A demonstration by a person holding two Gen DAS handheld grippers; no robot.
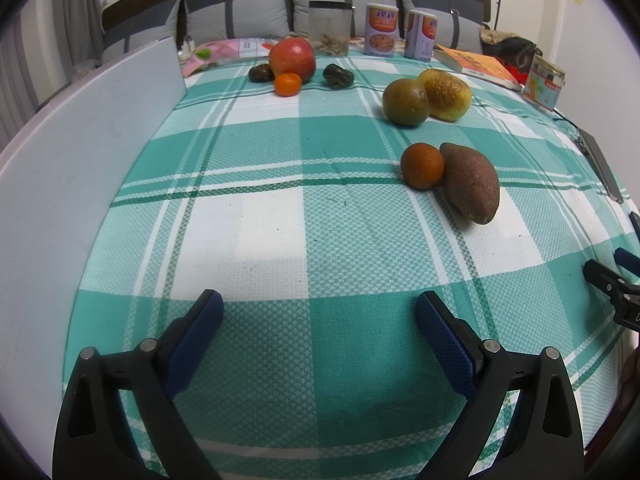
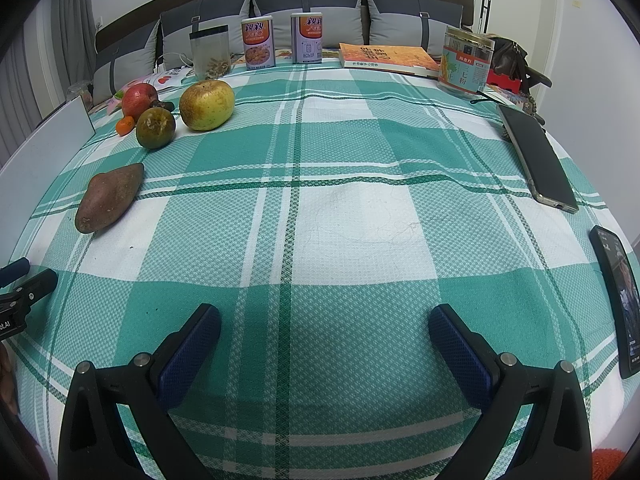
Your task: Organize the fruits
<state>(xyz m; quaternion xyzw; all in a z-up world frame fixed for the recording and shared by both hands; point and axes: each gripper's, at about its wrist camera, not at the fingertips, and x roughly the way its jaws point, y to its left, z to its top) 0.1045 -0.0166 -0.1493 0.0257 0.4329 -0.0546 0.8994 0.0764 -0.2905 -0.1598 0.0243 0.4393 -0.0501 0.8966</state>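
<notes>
Fruits lie on a green-and-white checked cloth [image 1: 320,216]. At the back stands a red pomegranate [image 1: 292,58] with a small tangerine [image 1: 287,84] in front and two dark fruits [image 1: 338,76] beside it. A green orange [image 1: 406,102] touches a yellow fruit [image 1: 448,94]. Nearer, an orange [image 1: 422,166] leans on a brown sweet potato [image 1: 472,182]. My left gripper [image 1: 318,304] is open over bare cloth, well short of them. My right gripper [image 2: 324,316] is open too, with the sweet potato [image 2: 110,198], green orange [image 2: 156,128] and yellow fruit [image 2: 207,105] far to its left.
A white board [image 1: 80,160] runs along the left edge. Two cans [image 2: 258,42], a clear container [image 2: 210,52], a book [image 2: 388,58] and a jar [image 2: 466,64] line the back. Two phones [image 2: 536,156] lie at the right. Grey cushions stand behind.
</notes>
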